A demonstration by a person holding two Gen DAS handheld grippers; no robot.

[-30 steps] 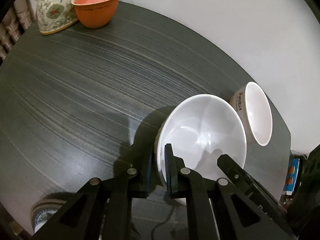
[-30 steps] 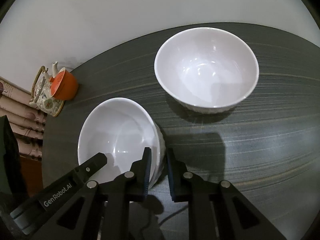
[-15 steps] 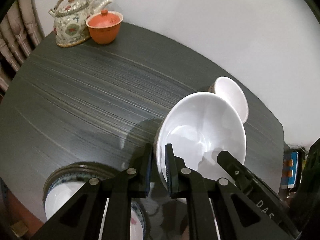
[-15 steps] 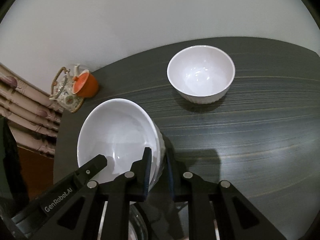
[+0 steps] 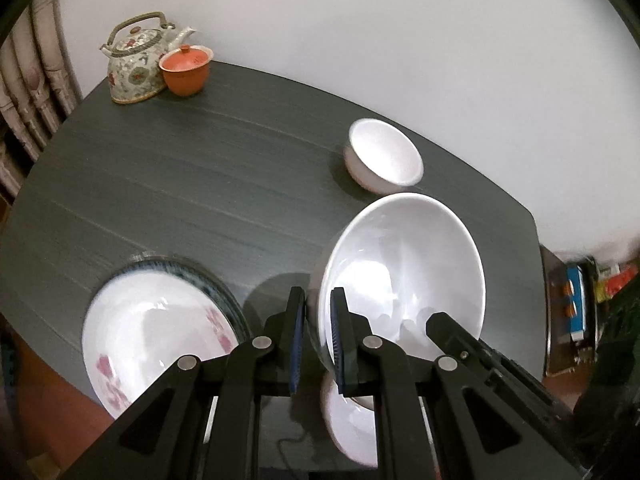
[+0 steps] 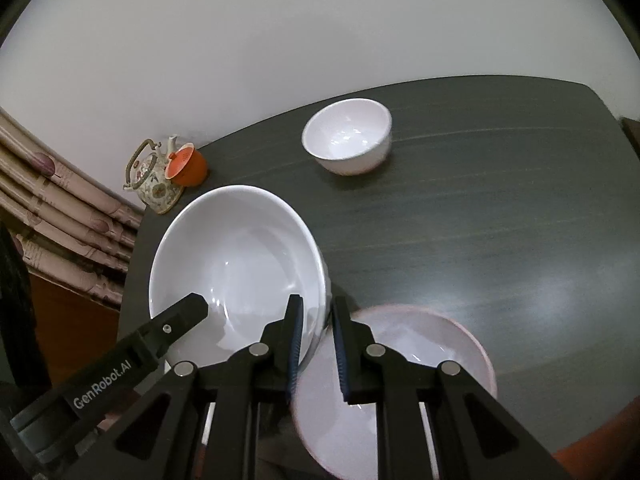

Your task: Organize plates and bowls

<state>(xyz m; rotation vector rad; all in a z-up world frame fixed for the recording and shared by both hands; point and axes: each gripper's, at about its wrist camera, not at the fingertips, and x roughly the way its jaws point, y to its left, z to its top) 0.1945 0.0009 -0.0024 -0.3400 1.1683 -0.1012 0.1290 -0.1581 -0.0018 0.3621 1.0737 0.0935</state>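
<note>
Both grippers hold one large white bowl [image 5: 404,276] above the dark table, one on each side of its rim. My left gripper [image 5: 318,336] is shut on its left rim. My right gripper [image 6: 316,340] is shut on its right rim, and the bowl also shows in the right wrist view [image 6: 236,268]. A smaller white bowl [image 5: 382,156] stands on the table at the far right, also seen in the right wrist view [image 6: 348,136]. A white plate with red flowers and a blue rim [image 5: 156,328] lies near the front edge. A pale plate [image 6: 400,368] lies under the held bowl.
A flowered teapot [image 5: 136,64] and an orange lidded cup [image 5: 185,68] stand at the table's far left corner. A curtain [image 6: 60,216] hangs left of the table [image 5: 200,184]. A white wall runs behind it. Shelves with clutter [image 5: 576,296] stand at the right.
Both grippers have lifted the large bowl up and drawn it back toward the front edge. The small bowl now looks farther away, and the plates have come into view below.
</note>
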